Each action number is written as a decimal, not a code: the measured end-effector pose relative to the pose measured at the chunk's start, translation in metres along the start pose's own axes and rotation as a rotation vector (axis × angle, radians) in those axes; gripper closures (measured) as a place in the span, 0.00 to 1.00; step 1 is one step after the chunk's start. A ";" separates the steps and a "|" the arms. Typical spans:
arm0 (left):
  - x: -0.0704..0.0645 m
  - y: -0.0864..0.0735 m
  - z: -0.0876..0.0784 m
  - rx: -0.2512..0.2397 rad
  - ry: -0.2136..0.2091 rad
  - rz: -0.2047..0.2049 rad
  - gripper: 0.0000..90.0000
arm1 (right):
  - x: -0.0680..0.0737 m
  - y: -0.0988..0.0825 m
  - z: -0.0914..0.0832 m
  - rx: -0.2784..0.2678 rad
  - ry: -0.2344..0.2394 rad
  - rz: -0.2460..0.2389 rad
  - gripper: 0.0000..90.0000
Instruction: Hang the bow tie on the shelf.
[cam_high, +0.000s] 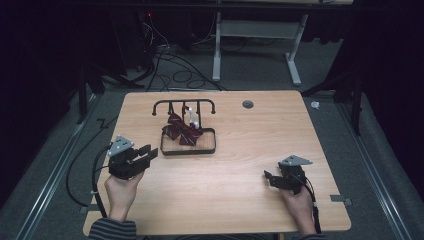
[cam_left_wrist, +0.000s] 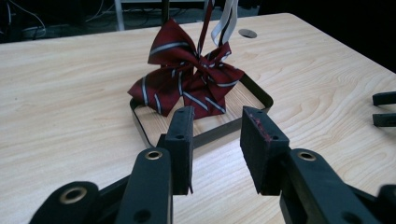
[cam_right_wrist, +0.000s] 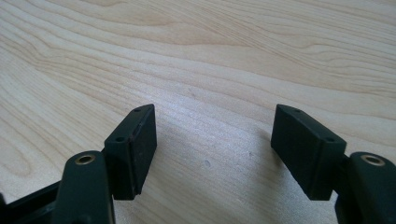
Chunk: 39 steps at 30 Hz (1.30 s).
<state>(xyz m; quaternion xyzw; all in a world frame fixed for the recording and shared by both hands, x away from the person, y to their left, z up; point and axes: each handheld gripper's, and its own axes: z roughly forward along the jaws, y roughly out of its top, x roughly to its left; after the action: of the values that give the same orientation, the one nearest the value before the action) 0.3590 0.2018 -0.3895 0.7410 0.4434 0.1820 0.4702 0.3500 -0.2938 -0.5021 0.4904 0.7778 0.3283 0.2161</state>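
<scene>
Best to approach the striped bow (cam_left_wrist: 187, 81) slowly from the near left, aiming at its knot and keeping off the black rack (cam_high: 188, 144) on the worktop (cam_high: 240, 190). Bow resting inside rack, far of centre. Left gripper (cam_left_wrist: 215, 154) near it, jaws apart, empty. Right gripper (cam_right_wrist: 212, 149) near right, jaws wide apart, holding nothing.

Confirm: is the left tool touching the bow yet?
Apart. In the left gripper view, the left tool stands open with bare table and the tray rim between its tips and the bow.
</scene>
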 end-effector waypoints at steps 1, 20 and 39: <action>0.000 -0.001 0.000 0.002 -0.002 -0.003 0.72 | 0.000 0.000 0.000 0.000 0.000 0.000 0.36; 0.002 -0.038 0.010 0.064 0.014 -0.032 0.71 | 0.000 0.000 0.000 0.000 0.000 0.000 0.36; 0.004 -0.063 0.016 0.091 0.017 -0.074 0.69 | 0.000 0.000 0.000 0.000 0.000 0.000 0.36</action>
<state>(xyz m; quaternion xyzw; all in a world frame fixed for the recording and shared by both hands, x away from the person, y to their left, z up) 0.3419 0.2072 -0.4519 0.7431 0.4822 0.1504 0.4389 0.3499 -0.2937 -0.5021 0.4906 0.7778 0.3281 0.2161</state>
